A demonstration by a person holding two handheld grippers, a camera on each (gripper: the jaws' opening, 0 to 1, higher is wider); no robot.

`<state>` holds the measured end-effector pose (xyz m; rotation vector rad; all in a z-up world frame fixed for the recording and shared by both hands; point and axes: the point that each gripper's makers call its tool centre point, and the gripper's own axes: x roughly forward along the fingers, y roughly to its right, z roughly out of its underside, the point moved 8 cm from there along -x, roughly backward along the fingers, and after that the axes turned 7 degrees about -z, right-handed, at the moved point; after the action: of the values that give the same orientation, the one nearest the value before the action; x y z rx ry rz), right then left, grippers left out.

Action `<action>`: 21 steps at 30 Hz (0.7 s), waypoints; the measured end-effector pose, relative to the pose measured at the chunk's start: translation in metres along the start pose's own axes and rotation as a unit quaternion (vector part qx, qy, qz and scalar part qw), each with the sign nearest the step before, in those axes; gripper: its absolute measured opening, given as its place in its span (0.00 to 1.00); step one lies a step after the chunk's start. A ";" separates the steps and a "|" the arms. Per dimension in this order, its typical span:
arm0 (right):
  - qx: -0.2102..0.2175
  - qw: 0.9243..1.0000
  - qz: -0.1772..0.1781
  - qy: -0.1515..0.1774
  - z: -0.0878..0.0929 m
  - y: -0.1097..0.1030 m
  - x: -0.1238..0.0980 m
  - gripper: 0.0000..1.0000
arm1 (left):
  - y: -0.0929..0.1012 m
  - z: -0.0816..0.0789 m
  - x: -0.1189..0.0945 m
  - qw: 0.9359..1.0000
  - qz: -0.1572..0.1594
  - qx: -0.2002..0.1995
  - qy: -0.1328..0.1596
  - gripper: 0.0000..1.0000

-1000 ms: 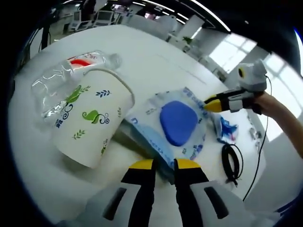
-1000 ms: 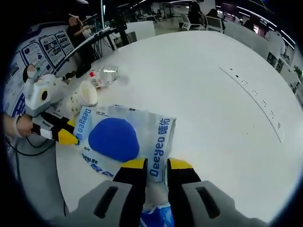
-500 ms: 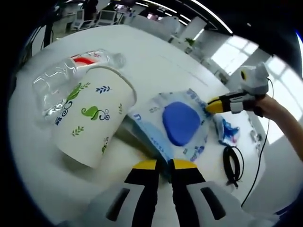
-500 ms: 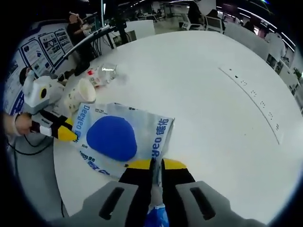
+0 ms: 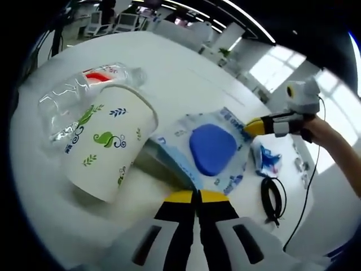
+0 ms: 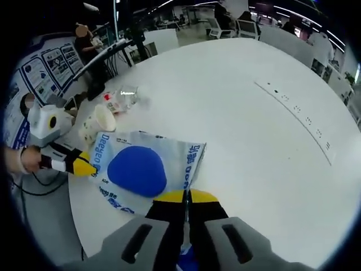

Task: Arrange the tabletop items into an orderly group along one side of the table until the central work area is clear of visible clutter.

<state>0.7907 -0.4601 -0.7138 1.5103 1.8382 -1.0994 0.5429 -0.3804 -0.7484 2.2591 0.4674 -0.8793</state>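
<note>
Cup and bottle seemingly crowd the left; table beyond open.

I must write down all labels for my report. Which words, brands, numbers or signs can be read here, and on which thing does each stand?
"Deeyeo": wet wipes pack, read in the right gripper view.
Chinese characters beside it: too blurred to read.
Plastic bottle red label: print too blurred.
Paper cup: leaf pattern, no words readable.
Wall posters: too small to read.

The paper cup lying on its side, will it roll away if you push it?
Probably a little. The paper cup lies tipped on its round side, so it could roll in a curve. It looks empty and light, so a nudge may send it sliding. The clear bottle right beside it might stop it.
</note>
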 end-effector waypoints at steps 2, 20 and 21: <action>0.002 1.000 0.003 0.005 -0.001 -0.002 -0.004 0.00 | 0.001 -0.001 -0.002 1.000 0.004 -0.001 0.004 0.00; 0.024 0.995 0.043 0.087 -0.007 -0.014 -0.052 0.00 | 0.001 -0.051 -0.011 0.998 0.028 0.042 0.046 0.00; 0.026 0.995 0.045 0.090 -0.006 -0.016 -0.056 0.00 | 0.002 -0.053 -0.012 0.997 0.028 0.044 0.047 0.00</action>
<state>0.7896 -0.4861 -0.6618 1.7570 1.8503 -1.0044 0.5601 -0.3457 -0.7098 2.3912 0.4117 -0.7810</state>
